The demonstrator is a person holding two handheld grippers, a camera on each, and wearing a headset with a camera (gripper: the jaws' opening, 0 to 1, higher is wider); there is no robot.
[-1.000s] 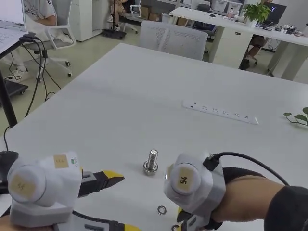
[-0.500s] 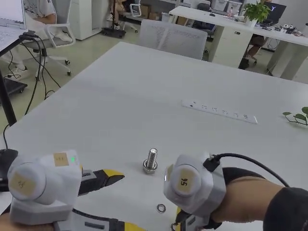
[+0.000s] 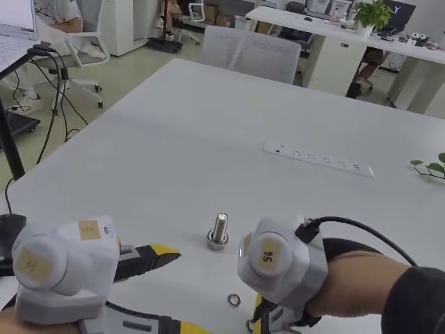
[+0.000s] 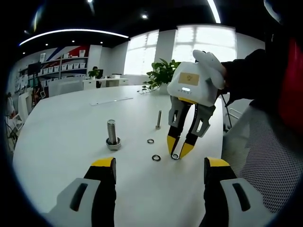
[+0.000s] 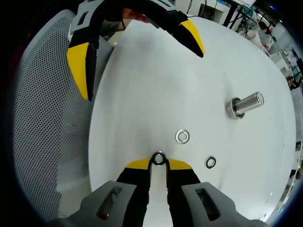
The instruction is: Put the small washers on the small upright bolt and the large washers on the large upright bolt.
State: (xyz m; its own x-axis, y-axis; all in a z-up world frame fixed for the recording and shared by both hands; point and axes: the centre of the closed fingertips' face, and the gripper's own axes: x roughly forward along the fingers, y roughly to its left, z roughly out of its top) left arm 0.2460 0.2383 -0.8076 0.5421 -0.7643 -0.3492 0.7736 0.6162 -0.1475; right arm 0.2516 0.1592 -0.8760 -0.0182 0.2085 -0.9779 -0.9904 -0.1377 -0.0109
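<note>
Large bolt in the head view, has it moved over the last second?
No. The large bolt sits the same way from the power strip and the loose washer as before.

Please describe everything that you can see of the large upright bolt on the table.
The large bolt looks like shiny, silvery metal, with a threaded shank. It stands upright with its wider base down on the white table. Whether a washer already sits round that base, I cannot tell. A loose washer lies nearby, apart from it. Nothing but the table touches the bolt.
</note>
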